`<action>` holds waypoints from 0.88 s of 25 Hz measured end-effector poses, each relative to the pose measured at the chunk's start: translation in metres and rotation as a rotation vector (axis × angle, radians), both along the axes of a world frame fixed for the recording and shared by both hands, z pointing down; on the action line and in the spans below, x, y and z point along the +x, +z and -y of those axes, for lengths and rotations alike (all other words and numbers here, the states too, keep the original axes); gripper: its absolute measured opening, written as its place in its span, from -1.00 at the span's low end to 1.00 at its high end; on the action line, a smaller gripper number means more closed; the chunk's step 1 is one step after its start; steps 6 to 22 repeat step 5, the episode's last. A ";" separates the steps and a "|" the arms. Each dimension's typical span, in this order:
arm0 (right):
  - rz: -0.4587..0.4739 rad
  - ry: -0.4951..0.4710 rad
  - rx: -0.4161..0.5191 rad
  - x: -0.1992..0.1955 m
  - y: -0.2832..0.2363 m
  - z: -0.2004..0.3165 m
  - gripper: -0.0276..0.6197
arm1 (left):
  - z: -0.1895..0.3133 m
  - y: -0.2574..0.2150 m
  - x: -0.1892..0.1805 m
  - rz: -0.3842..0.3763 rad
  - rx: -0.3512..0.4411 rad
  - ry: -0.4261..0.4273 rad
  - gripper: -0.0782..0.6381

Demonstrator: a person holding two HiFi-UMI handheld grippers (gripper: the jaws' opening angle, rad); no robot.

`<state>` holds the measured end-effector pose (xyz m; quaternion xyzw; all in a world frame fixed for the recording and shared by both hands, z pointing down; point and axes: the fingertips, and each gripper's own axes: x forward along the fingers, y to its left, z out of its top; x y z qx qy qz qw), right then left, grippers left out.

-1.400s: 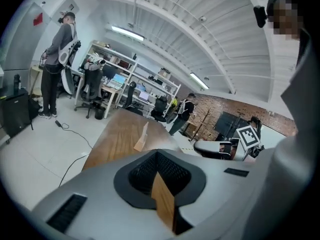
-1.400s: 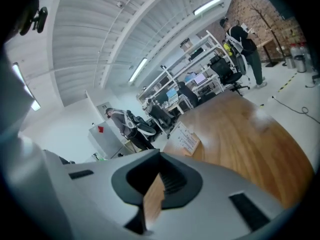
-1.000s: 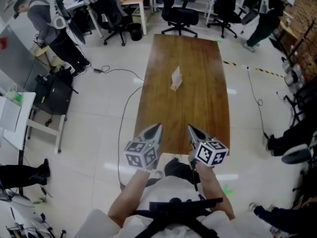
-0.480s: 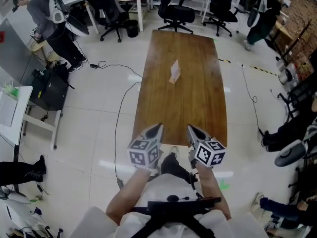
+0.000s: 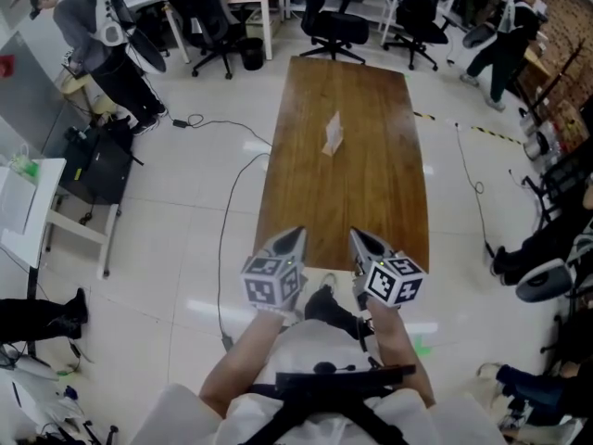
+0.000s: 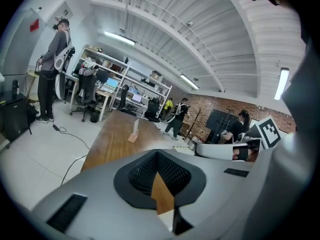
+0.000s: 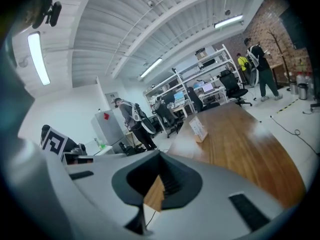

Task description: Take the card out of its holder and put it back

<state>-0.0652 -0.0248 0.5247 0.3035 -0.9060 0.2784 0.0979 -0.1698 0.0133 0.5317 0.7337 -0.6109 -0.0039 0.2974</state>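
Observation:
A clear card holder with a white card (image 5: 332,135) stands upright on the long wooden table (image 5: 371,202), around the middle of its far half. It also shows far ahead in the left gripper view as the card holder (image 6: 134,132) and in the right gripper view as the card holder (image 7: 198,129). My left gripper (image 5: 295,235) and right gripper (image 5: 356,237) hover side by side over the table's near end, far short of the holder. Both are shut with nothing in them: left gripper (image 6: 159,176), right gripper (image 7: 159,181).
Office chairs (image 5: 335,28) and desks stand beyond the table's far end. A person (image 5: 88,35) stands at the far left by a black case (image 5: 97,170). A cable (image 5: 232,202) trails over the floor left of the table. More people and chairs line the right side.
Both grippers have drifted a little over the table's near end, still side by side and shut. The head view has shifted slightly. The card holder has not moved.

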 end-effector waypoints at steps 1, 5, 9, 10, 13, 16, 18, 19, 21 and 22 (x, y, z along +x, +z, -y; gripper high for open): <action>-0.002 -0.006 -0.002 -0.001 0.001 -0.001 -0.89 | 0.001 0.000 0.002 -0.002 0.000 0.000 -0.78; -0.005 -0.018 -0.008 0.003 0.002 -0.001 -0.89 | 0.001 0.001 0.009 -0.007 -0.002 0.001 -0.78; -0.005 -0.018 -0.008 0.003 0.002 -0.001 -0.89 | 0.001 0.001 0.009 -0.007 -0.002 0.001 -0.78; -0.005 -0.018 -0.008 0.003 0.002 -0.001 -0.89 | 0.001 0.001 0.009 -0.007 -0.002 0.001 -0.78; -0.005 -0.018 -0.008 0.003 0.002 -0.001 -0.89 | 0.001 0.001 0.009 -0.007 -0.002 0.001 -0.78; -0.005 -0.018 -0.008 0.003 0.002 -0.001 -0.89 | 0.001 0.001 0.009 -0.007 -0.002 0.001 -0.78; -0.005 -0.018 -0.008 0.003 0.002 -0.001 -0.89 | 0.001 0.001 0.009 -0.007 -0.002 0.001 -0.78; -0.005 -0.018 -0.008 0.003 0.002 -0.001 -0.89 | 0.001 0.001 0.009 -0.007 -0.002 0.001 -0.78; -0.005 -0.018 -0.008 0.003 0.002 -0.001 -0.89 | 0.001 0.001 0.009 -0.007 -0.002 0.001 -0.78; -0.005 -0.018 -0.008 0.003 0.002 -0.001 -0.89 | 0.001 0.001 0.009 -0.007 -0.002 0.001 -0.78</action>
